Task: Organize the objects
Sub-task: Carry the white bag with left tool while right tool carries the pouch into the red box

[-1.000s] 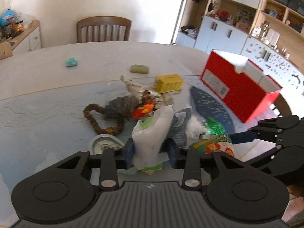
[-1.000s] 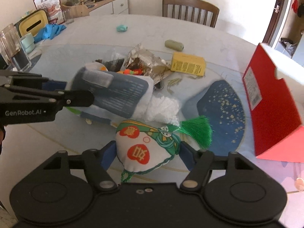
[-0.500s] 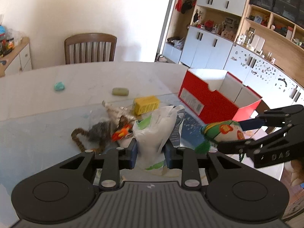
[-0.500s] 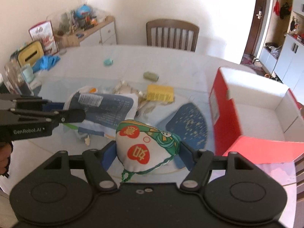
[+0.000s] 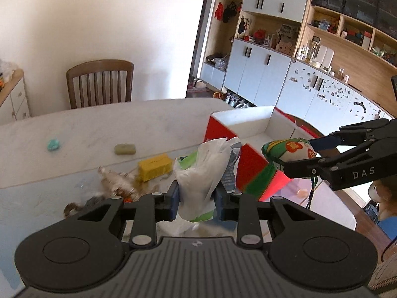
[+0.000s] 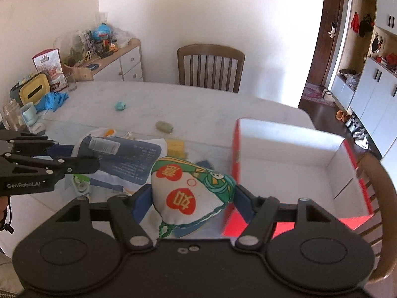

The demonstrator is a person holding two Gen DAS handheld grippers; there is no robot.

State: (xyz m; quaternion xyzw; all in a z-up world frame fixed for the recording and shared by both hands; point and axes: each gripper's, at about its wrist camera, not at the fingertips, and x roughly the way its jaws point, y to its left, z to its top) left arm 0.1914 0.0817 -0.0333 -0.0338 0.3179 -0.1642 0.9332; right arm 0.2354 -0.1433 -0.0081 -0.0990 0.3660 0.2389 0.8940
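Observation:
My left gripper (image 5: 196, 198) is shut on a white and blue plastic bag (image 5: 206, 171), held above the table; the bag also shows in the right wrist view (image 6: 124, 159). My right gripper (image 6: 192, 196) is shut on a white, green and red stuffed pouch (image 6: 188, 188), held in the air beside the red box (image 6: 292, 154). The pouch also shows in the left wrist view (image 5: 287, 150), near the box's open white inside (image 5: 250, 126). A yellow block (image 5: 155, 167), a green bar (image 5: 125, 149) and a teal lump (image 5: 53, 144) lie on the table.
A heap of crumpled foil and cord (image 5: 116, 186) lies left of the bag. A wooden chair (image 6: 211, 67) stands behind the marble table (image 6: 198, 104). Jars, a cup and a blue cloth (image 6: 52, 99) sit at the table's left end. Cabinets (image 5: 260, 74) stand right.
Both grippers have risen higher off the table with their loads. The right gripper with the pouch has moved closer to the red box's opening.

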